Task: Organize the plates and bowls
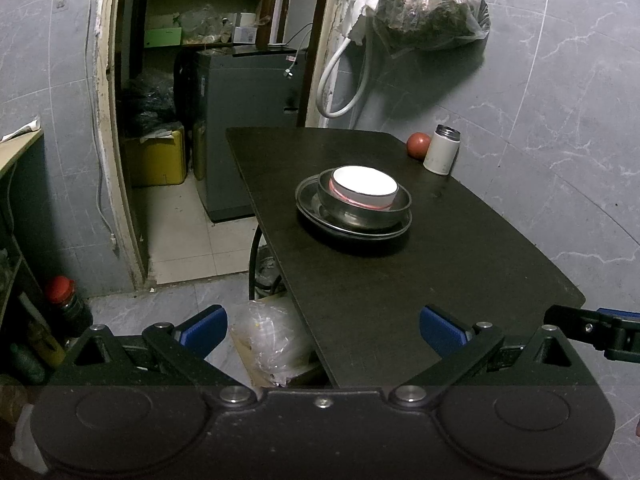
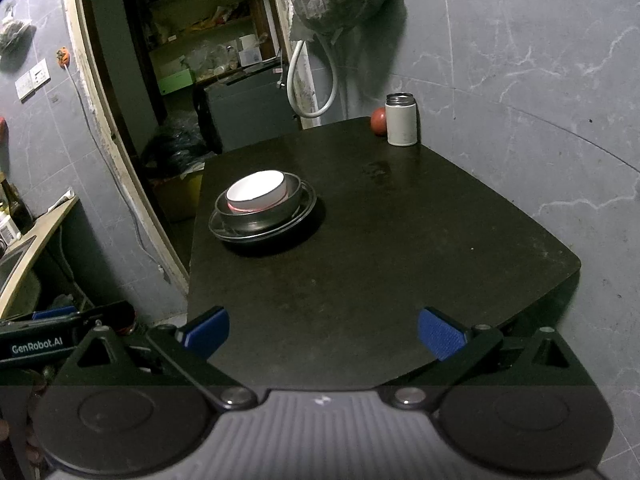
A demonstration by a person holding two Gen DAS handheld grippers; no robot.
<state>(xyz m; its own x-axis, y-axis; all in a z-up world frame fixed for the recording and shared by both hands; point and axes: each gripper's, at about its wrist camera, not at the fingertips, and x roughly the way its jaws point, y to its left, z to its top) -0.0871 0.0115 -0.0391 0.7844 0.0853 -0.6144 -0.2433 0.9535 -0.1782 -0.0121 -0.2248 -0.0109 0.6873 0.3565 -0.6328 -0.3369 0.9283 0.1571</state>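
On the matte black tabletop (image 1: 400,280), a glossy white bowl (image 1: 364,184) nests in a steel bowl (image 1: 360,212) on round metal plates (image 1: 320,220); both grippers' jaws gape wide, empty.

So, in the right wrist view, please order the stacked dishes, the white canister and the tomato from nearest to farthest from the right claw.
Measured from the open right claw:
1. Stacked dishes, mid-table, to the left.
2. White canister, far edge, to the right.
3. Tomato, partly hidden behind the canister, touching or nearly so.

A white bowl (image 1: 366,186) sat inside a metal bowl (image 1: 362,208), stacked on metal plates (image 1: 312,216).
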